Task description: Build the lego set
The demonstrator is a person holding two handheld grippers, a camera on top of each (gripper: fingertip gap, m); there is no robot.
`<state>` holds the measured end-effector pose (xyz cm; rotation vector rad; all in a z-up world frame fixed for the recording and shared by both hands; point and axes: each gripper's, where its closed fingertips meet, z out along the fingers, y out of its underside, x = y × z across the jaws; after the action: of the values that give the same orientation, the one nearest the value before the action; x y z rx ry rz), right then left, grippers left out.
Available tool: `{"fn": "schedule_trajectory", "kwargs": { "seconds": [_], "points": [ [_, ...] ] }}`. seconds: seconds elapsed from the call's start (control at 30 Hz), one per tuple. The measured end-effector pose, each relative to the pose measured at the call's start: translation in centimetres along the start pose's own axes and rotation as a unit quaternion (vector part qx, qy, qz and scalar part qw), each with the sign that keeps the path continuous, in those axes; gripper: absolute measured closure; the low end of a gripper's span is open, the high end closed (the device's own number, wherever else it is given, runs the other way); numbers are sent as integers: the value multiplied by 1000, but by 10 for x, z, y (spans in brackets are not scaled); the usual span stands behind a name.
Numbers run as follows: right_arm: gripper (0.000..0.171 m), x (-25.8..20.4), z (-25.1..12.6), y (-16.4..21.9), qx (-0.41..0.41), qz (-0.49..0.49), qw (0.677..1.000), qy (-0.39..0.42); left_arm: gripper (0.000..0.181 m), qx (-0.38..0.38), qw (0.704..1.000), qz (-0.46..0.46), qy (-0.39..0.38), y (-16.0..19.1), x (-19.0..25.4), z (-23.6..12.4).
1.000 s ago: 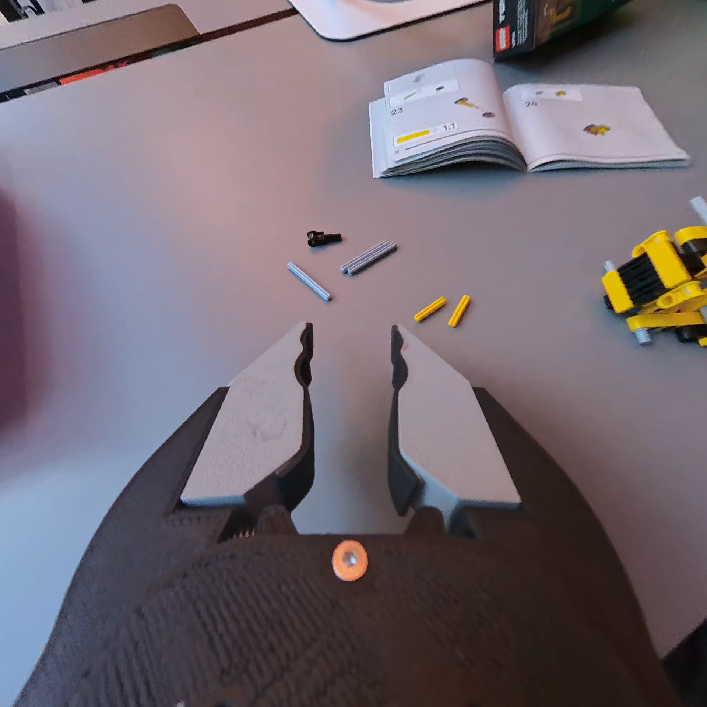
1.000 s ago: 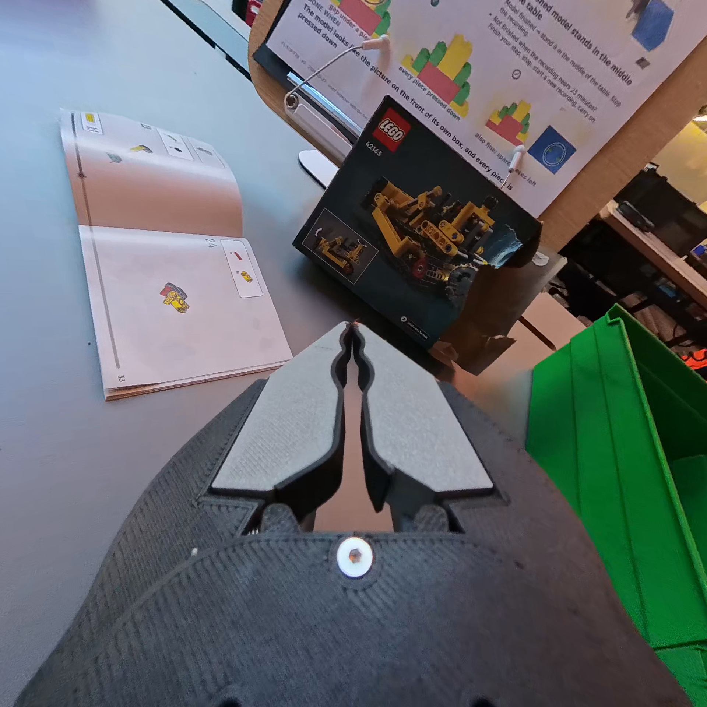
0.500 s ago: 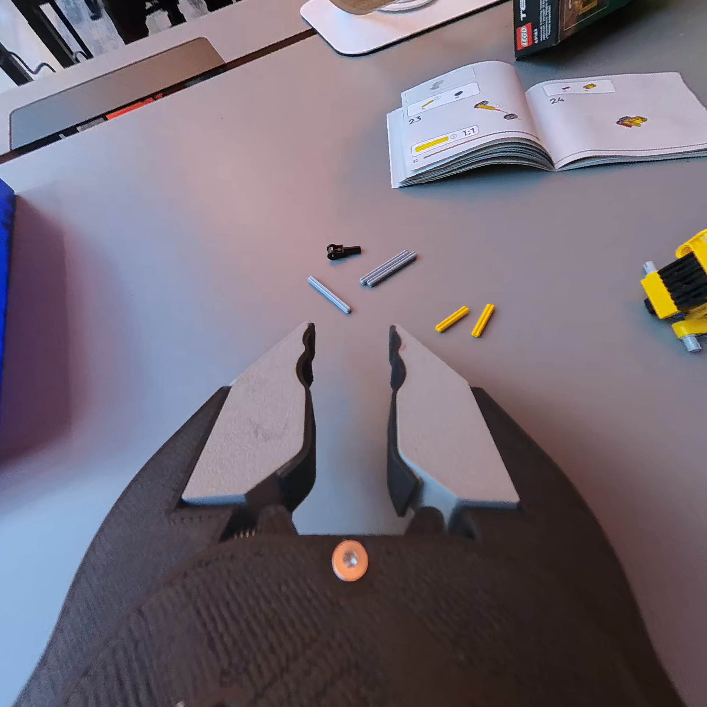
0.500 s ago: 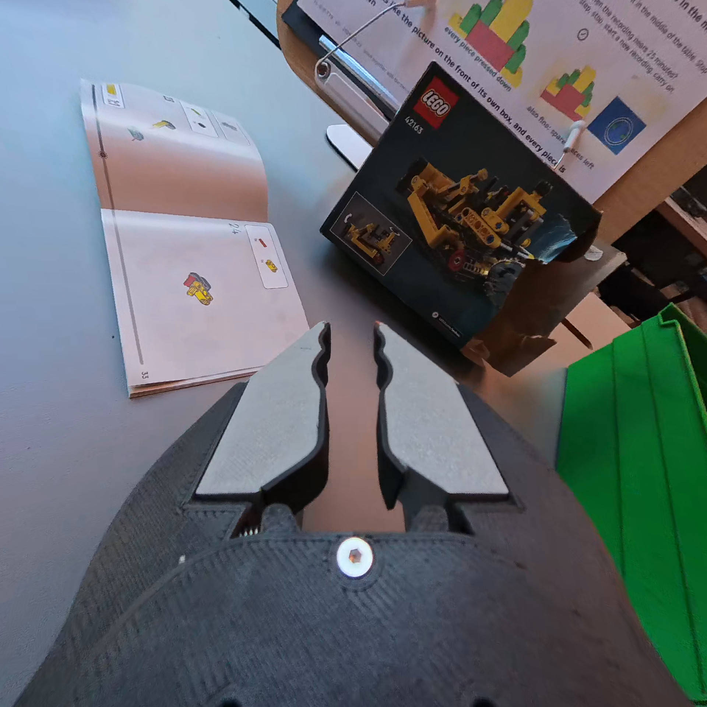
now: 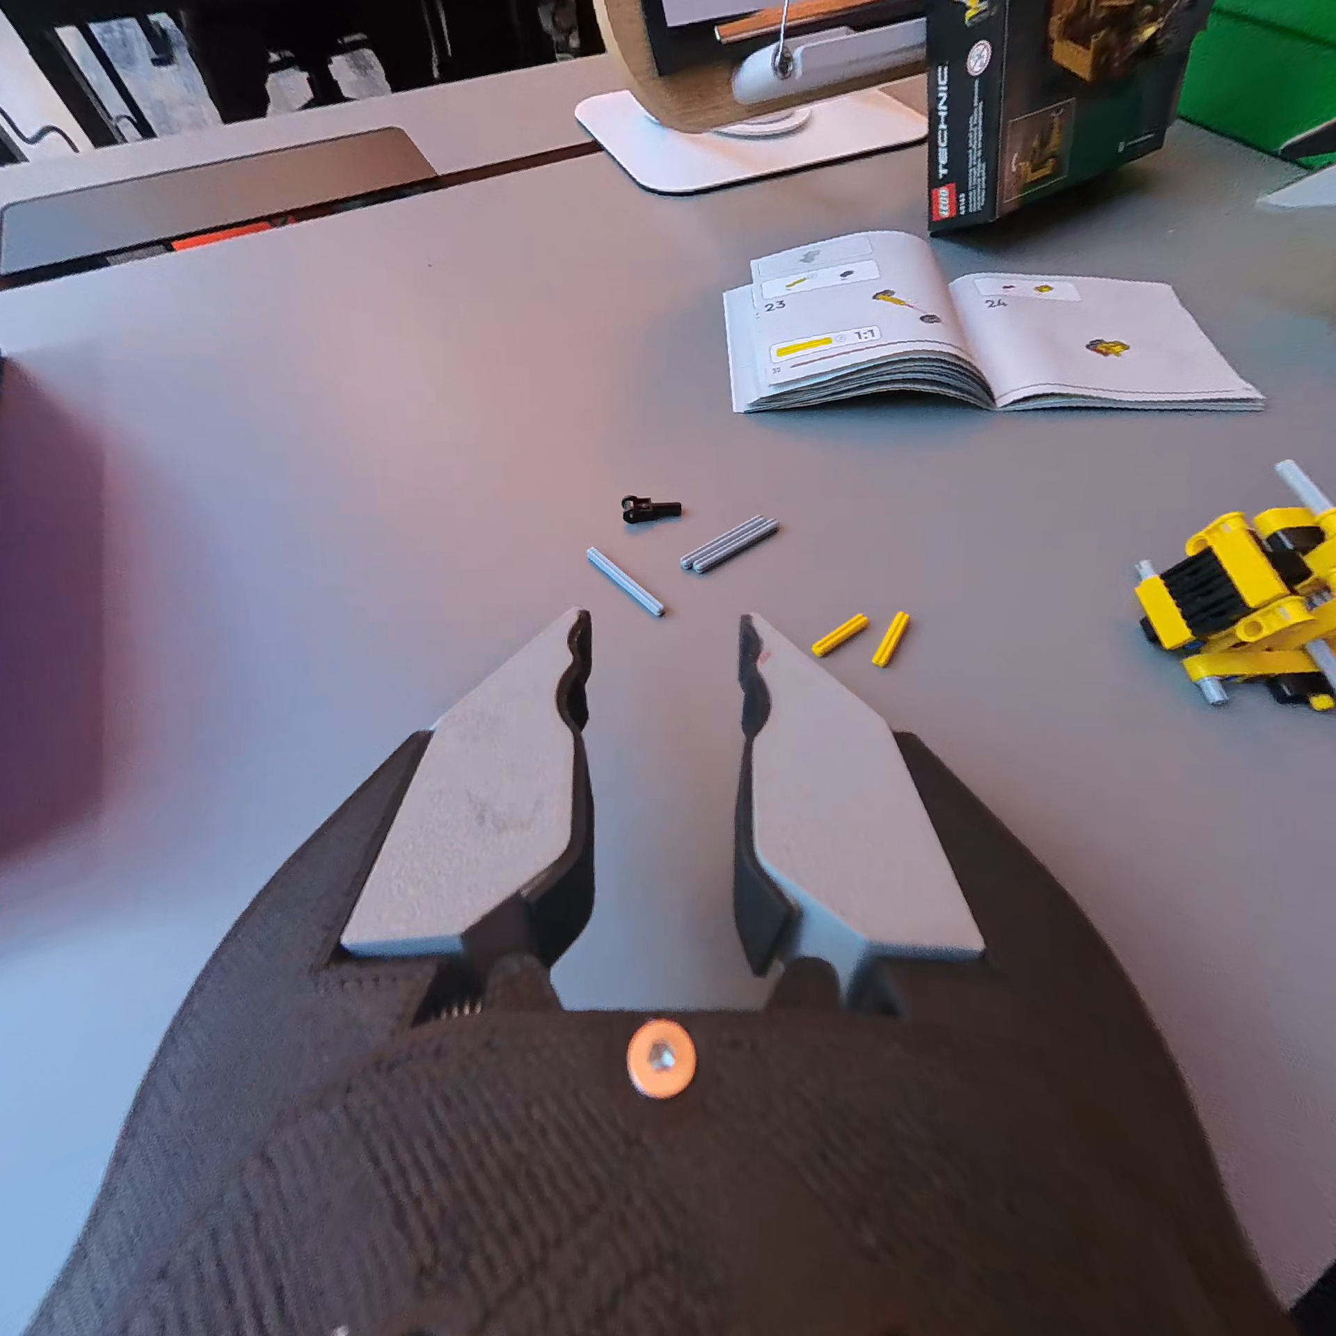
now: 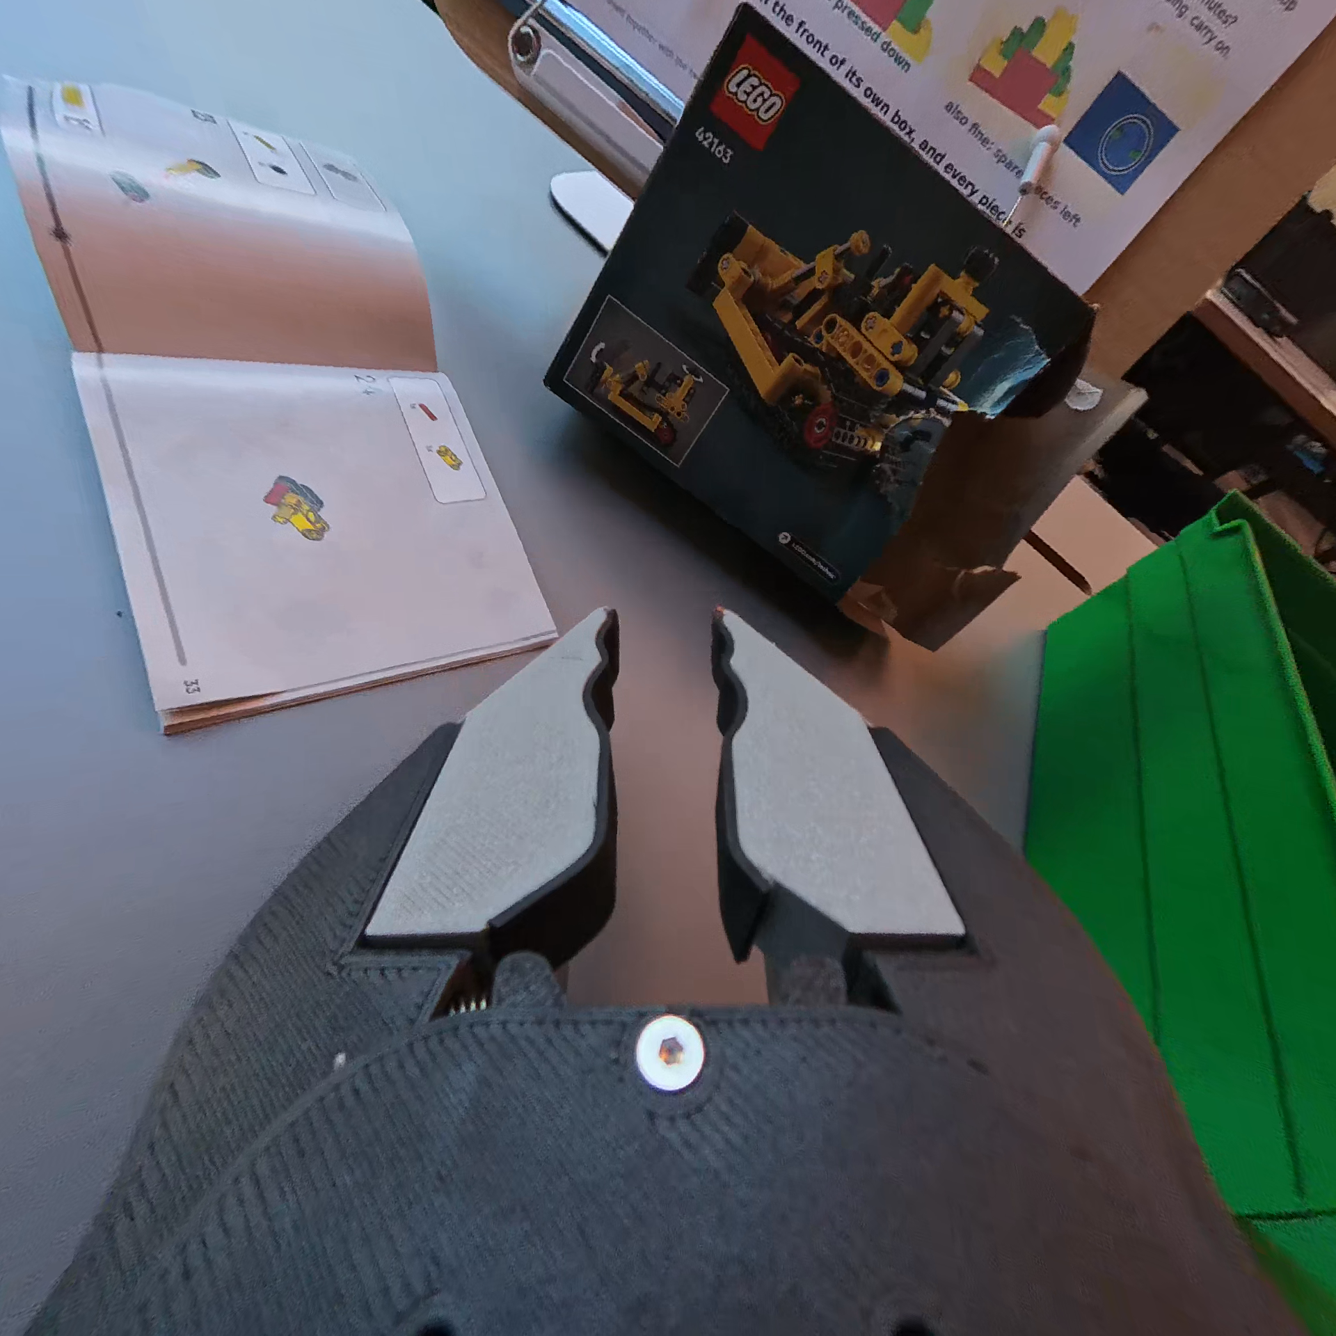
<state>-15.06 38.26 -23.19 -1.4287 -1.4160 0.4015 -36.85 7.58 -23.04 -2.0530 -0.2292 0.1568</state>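
Left wrist view, L to R: left tongs (image 5: 665, 629) wide apart, empty, over grey desk (image 5: 361, 434). Ahead: 1 light-grey axle (image 5: 625, 581), 1 black connector pin (image 5: 649, 509), 2 dark-grey axles (image 5: 729, 544) touching side by side, 2 short yellow axles (image 5: 860, 637) near each other. Open instruction booklet (image 5: 976, 332) beyond. Part-built yellow/black model (image 5: 1243, 593) far R.

Right wrist view: right tongs (image 6: 665, 629) narrowly parted, empty. Set box (image 6: 810, 325) upright ahead; green bin (image 6: 1193, 831) at R.
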Motion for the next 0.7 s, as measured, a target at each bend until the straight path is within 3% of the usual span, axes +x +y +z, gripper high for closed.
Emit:
{"fn": "schedule_trajectory", "kwargs": {
  "seconds": [0.03,0.37,0.7],
  "points": [
    [150,0,1,2,-6,-6,1000,6,141,3,1000,1,2,-1,1,-1],
    [152,-6,21,26,-106,-110,987,52,133,17,1000,-11,11,-2,3,-6],
    [150,6,18,23,-93,-48,993,52,137,-4,1000,-23,-17,3,-6,-3]
  ]
}}
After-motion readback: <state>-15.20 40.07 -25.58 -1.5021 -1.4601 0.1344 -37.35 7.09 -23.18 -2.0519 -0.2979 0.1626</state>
